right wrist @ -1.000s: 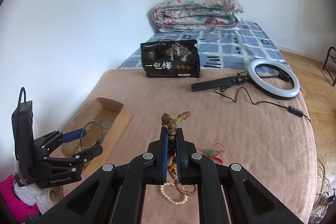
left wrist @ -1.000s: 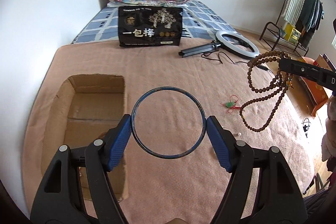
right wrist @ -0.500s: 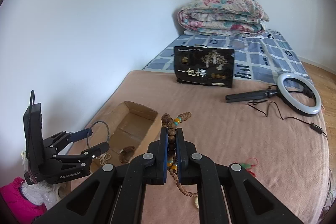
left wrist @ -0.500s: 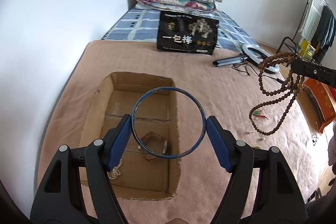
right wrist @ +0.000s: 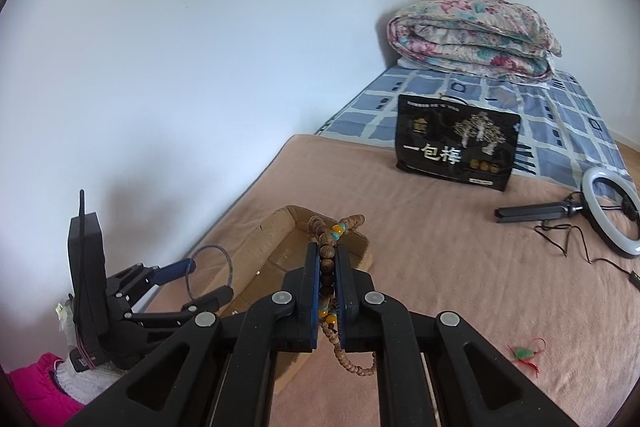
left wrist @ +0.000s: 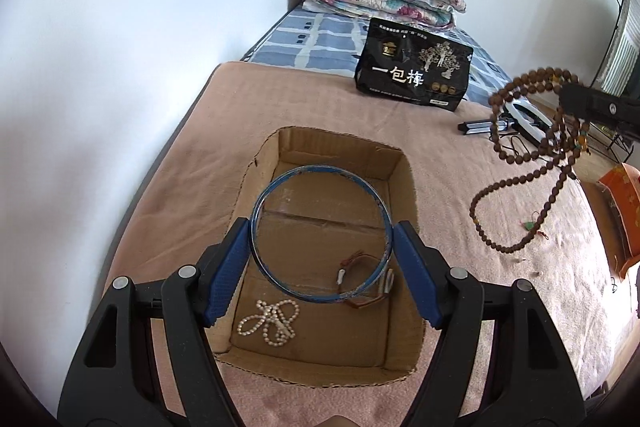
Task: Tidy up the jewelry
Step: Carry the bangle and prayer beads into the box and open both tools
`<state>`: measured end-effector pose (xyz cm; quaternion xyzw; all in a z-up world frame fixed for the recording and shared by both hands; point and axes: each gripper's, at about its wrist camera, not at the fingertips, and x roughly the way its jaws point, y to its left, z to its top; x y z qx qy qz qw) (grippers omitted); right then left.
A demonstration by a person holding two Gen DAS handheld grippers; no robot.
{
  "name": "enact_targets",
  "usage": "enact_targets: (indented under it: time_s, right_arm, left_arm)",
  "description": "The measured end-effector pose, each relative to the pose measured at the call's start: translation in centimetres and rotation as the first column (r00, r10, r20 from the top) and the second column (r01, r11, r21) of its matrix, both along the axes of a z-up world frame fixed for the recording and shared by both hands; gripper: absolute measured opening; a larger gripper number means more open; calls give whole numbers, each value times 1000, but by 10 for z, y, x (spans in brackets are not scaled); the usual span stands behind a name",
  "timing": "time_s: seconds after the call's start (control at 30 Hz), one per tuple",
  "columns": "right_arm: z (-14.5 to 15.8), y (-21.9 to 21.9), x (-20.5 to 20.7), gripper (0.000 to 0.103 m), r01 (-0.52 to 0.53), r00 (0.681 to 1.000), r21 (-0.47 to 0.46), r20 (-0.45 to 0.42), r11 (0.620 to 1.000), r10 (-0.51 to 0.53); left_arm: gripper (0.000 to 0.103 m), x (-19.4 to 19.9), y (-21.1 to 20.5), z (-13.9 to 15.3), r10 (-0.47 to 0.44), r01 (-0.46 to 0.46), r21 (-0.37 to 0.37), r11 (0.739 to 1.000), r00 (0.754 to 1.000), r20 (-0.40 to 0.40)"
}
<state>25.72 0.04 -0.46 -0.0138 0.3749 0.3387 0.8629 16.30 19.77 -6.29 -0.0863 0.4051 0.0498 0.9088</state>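
Note:
My left gripper (left wrist: 321, 251) grips a thin blue bangle (left wrist: 320, 171) by its two sides and holds it above the open cardboard box (left wrist: 416, 211). Inside the box lie a white pearl strand (left wrist: 270, 323) and a brown strap watch (left wrist: 360, 259). My right gripper (right wrist: 328, 259) is shut on a long brown wooden bead necklace (right wrist: 326, 265); its loops hang in the air at the right of the left wrist view (left wrist: 532, 163). In the right wrist view the left gripper (right wrist: 202, 281) with the bangle (right wrist: 210, 273) hovers at the box's (right wrist: 280, 227) left side.
A small green charm on red string (right wrist: 524, 353) lies on the pink blanket (right wrist: 460, 287). Further back stand a black printed bag (right wrist: 456, 147), a ring light on a folded tripod with its cable (right wrist: 610, 217), and a folded floral quilt (right wrist: 472, 39). A white wall runs along the left.
Both grippers have travelled left across the bed. The bangle now hangs over the box instead of the blanket, and the bead necklace has come closer to the box.

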Motion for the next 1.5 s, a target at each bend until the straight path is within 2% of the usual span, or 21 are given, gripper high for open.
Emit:
enact_targets:
  time_s: [0.43, 0.77, 1.23, 1.33, 1.37, 1.43, 1.5]
  right_arm:
    - [7, 53, 13, 4, -60, 998, 27, 15, 998, 60]
    - [-31, 71, 27, 4, -61, 997, -12, -39, 998, 60]
    - [-82, 66, 39, 5, -35, 993, -91, -118, 995, 24]
    - [-83, 64, 38, 11, -34, 993, -90, -120, 995, 23]
    - [-83, 63, 38, 27, -33, 993, -87, -120, 996, 22]
    - [-80, 61, 37, 45, -26, 994, -87, -112, 996, 16]
    - [-78, 60, 34, 53, -29, 994, -92, -106, 995, 19]
  left_arm:
    - [74, 1, 18, -15, 15, -15, -11, 1000, 999, -30]
    - [74, 6, 21, -27, 10, -11, -9, 1000, 998, -59]
    - [74, 13, 19, -42, -14, 12, -22, 1000, 995, -101]
    - [74, 14, 14, -41, -32, 30, -19, 999, 995, -97]
    - [74, 14, 13, -42, -36, 35, -17, 999, 994, -101]
    - [76, 15, 10, -43, -40, 39, -12, 999, 993, -111]
    - [76, 16, 9, -44, -38, 38, -5, 999, 992, -118]
